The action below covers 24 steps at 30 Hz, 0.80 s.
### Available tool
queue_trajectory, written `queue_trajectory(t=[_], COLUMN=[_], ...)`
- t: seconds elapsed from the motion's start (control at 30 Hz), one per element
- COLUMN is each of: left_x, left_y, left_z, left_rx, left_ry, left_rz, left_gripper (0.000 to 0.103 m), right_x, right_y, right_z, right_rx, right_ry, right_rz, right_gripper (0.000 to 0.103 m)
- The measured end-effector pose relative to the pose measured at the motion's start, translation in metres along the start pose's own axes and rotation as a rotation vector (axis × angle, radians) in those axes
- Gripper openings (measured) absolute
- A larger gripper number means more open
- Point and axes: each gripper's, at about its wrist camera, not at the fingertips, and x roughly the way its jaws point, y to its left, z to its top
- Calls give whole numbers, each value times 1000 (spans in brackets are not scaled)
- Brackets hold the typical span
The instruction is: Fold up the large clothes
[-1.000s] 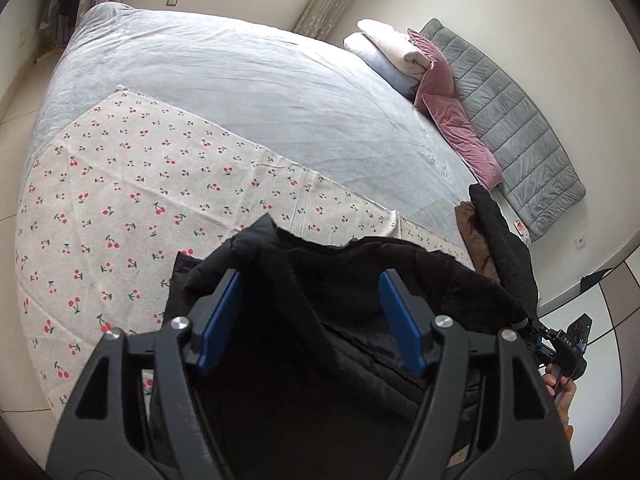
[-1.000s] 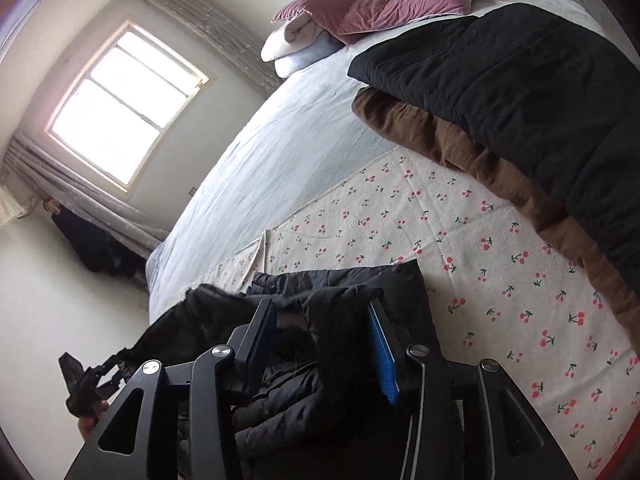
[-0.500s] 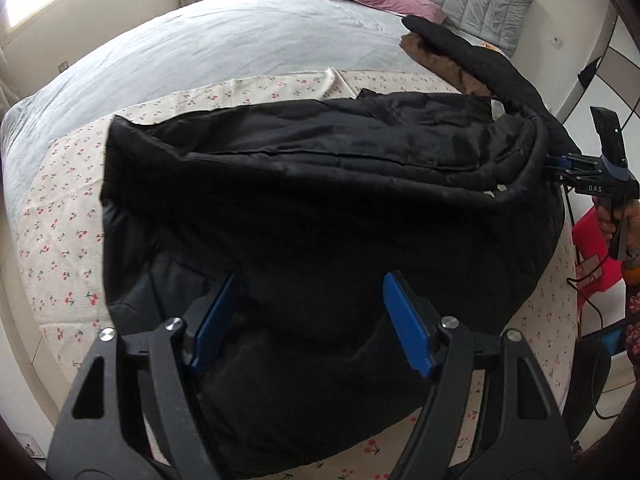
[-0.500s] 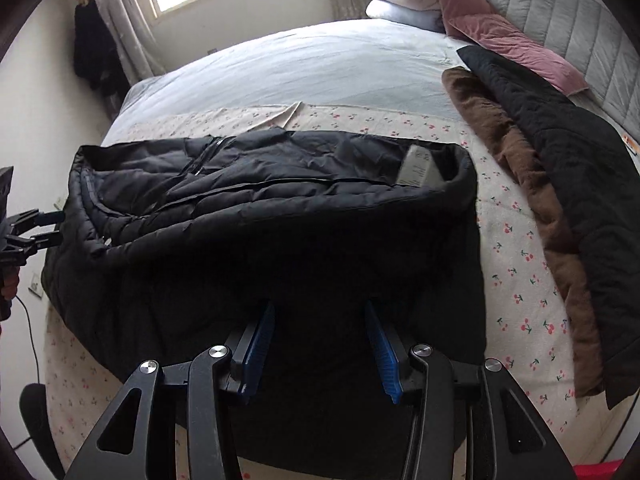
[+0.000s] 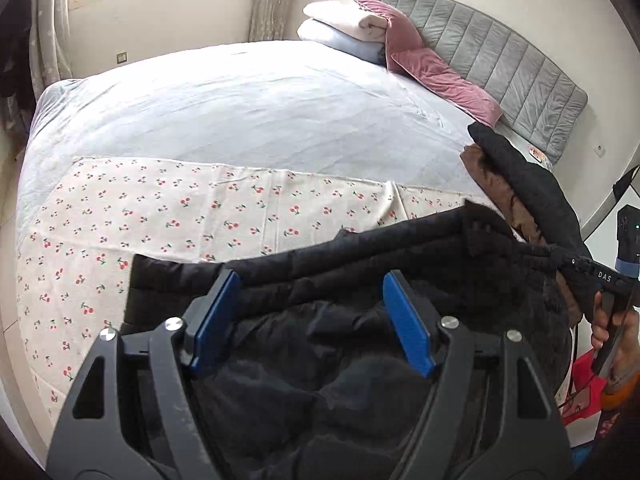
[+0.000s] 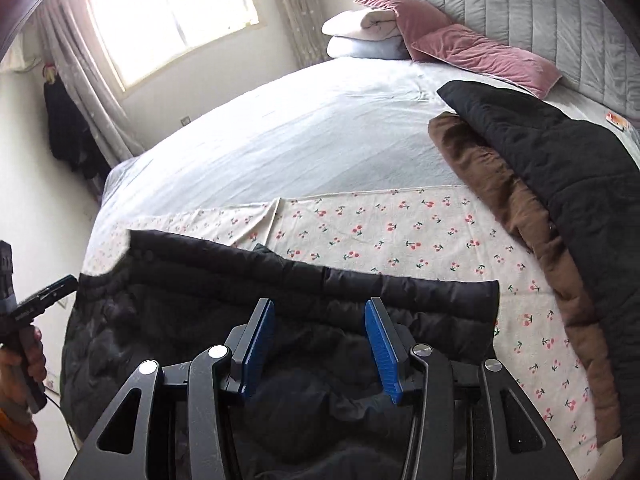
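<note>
Left wrist view: a black puffer jacket is seen bunched between and below the spread jaws of the left gripper, its blue pads standing apart with no fabric pinched between them. Beyond the jaws lies a cherry-print sheet over the pale blue bed. To the right of the jaws the jacket's edge runs toward the right gripper; whether fabric is pinched there cannot be told from this view.

In the right wrist view, the left gripper is seen at the far left edge, and the jacket is stretched across beneath the right gripper, whose jaws are likewise released, with dark fabric lying under them but not clamped. Further right, a brown garment and a black quilted garment are stacked on the bed, well apart from the jacket.

The step in hand is judged to be laying the jacket out flat near the bed's front edge. Its long axis runs left to right across both views. Next, the upper edge would need smoothing before a fold is made.
</note>
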Motion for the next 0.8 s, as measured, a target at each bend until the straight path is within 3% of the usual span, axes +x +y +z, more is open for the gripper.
queue_trajectory(t=[0.07, 0.17, 0.23, 0.37, 0.4, 0.43, 0.47, 0.5, 0.53, 0.7, 0.8], left_x=[-8, -2, 7, 34, 39, 44, 46, 46, 43, 22, 31], left_y=[13, 38, 60, 91, 94, 95, 92, 91, 87, 72, 69], left_z=[-4, -15, -21, -33, -35, -36, -38, -37, -34, -4, 14], left_rx=[30, 57, 30, -77, -99, -119, -140, -159, -161, -141, -135], left_ry=[-20, 12, 47, 131, 143, 151, 150, 134, 103, -83, -123], left_rz=[46, 133, 171, 165, 153, 129, 101, 93, 98, 140, 185], left_gripper=[75, 75, 75, 73, 69, 54, 31, 19, 7, 5, 5], right_x=[-8, -8, -1, 19, 25, 31, 36, 41, 42, 31, 35], right_y=[-16, -38, -52, -70, -71, -71, -71, -68, -65, -50, -49], right_z=[-3, -9, -14, -21, -23, -24, -26, -25, -24, 0, 19], right_rx=[11, 11, 20, 44, 44, 45, 39, 29, 23, -4, 4], right_ry=[-12, 6, 26, 61, 72, 78, 85, 93, 82, -62, -120], right_rz=[0, -72, -126, -179, -182, -187, -183, -180, -201, -285, -346], right_gripper=[51, 52, 52, 52, 50, 39, 27, 8, 7, 5, 5])
